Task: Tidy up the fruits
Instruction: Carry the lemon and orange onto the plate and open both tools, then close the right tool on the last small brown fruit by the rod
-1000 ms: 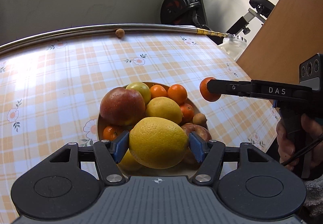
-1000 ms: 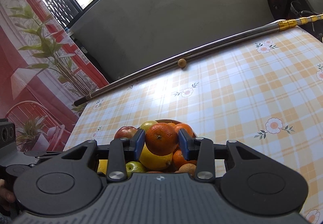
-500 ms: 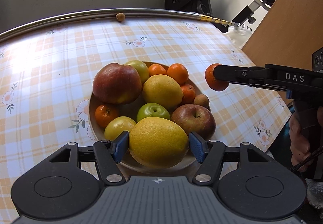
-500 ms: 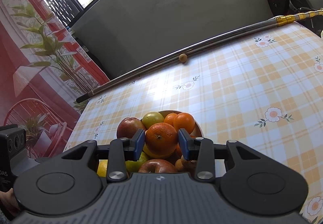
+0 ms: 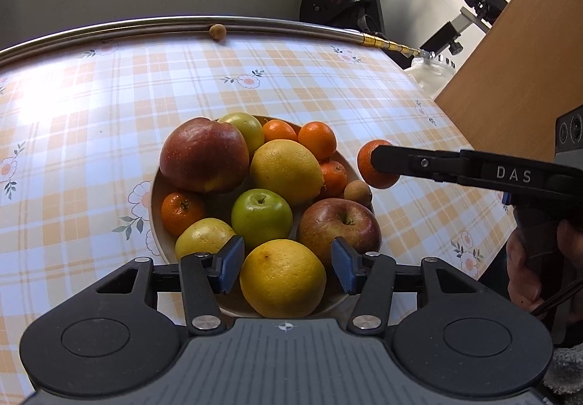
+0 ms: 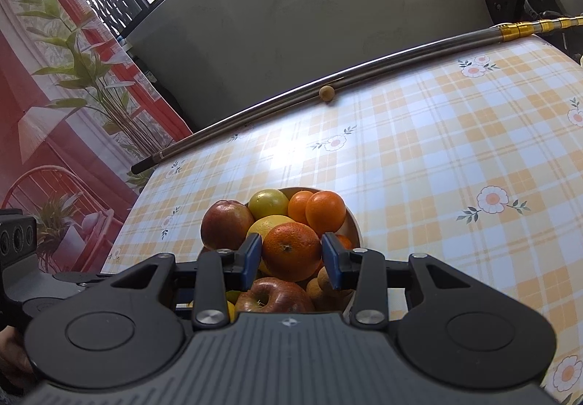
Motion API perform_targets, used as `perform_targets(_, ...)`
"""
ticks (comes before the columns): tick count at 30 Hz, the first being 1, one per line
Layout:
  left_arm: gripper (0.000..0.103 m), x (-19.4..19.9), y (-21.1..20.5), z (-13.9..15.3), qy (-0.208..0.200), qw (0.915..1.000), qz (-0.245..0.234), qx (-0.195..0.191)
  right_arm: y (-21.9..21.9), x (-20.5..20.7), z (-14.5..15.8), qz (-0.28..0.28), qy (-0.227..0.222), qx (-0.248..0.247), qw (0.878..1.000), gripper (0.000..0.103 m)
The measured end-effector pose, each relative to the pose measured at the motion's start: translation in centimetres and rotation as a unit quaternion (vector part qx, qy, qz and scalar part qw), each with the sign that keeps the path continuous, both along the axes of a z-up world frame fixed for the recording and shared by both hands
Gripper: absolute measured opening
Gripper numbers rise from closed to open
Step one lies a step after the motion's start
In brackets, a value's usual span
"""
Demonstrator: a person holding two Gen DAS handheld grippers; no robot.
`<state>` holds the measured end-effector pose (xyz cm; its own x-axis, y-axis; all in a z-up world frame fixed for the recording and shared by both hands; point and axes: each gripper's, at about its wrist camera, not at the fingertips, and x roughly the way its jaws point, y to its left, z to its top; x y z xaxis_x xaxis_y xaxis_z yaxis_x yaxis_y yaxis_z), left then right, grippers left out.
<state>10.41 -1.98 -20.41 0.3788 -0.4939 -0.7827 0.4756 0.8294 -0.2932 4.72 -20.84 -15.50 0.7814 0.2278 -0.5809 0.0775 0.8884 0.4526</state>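
Left gripper (image 5: 286, 261): jaws have just been closing, yet daylight shows on both sides of the big yellow citrus (image 5: 282, 281) between them, so no pinch. That citrus lies at the near edge of the bowl (image 5: 155, 193), among apples and mandarins. Right gripper (image 6: 291, 259): jaws pinching an orange mandarin (image 6: 291, 250), held above the bowl's right rim, over the checked bench (image 5: 91, 113).

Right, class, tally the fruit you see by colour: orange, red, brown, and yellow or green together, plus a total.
Orange fruit: 5
Red apples: 2
Small brown fruit: 2
Yellow or green fruit: 5
Total: 14
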Motion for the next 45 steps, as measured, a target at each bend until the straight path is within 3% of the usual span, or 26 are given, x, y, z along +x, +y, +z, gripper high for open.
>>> perform_targets(5,0.062,0.6,2.1,2.1,-0.037,0.9980,0.049,-0.014,0.6,0.9,-0.1,0.023,0.010,-0.009,1.000,0.039)
perform_targets(12,0.071,2.6,4.8,4.4,-0.091,0.9865,0.136,0.001,3.9,3.7,-0.1,0.075,0.017,-0.038,0.996,0.039)
perform_targets(21,0.071,3.4,6.3,4.4,-0.094,0.9817,0.165,0.006,7.6,7.2,-0.4,0.126,0.035,-0.088,0.988,0.040)
perform_targets(28,0.071,3.7,7.8,4.8,-0.090,0.9802,0.176,-0.003,7.7,7.0,0.6,0.126,0.038,-0.109,0.985,0.041)
perform_targets(33,0.071,4.4,8.8,6.8,-0.100,0.9773,0.186,-0.020,6.0,6.8,3.1,0.108,0.013,-0.105,0.988,0.041)
perform_targets(39,0.075,5.7,9.5,9.8,-0.130,0.9673,0.214,-0.038,3.1,8.0,6.2,0.077,-0.015,-0.110,0.991,0.041)
perform_targets(45,0.076,8.1,8.1,9.6,-0.134,0.9617,0.237,-0.031,0.8,10.7,6.6,0.055,-0.024,-0.131,0.990,0.041)
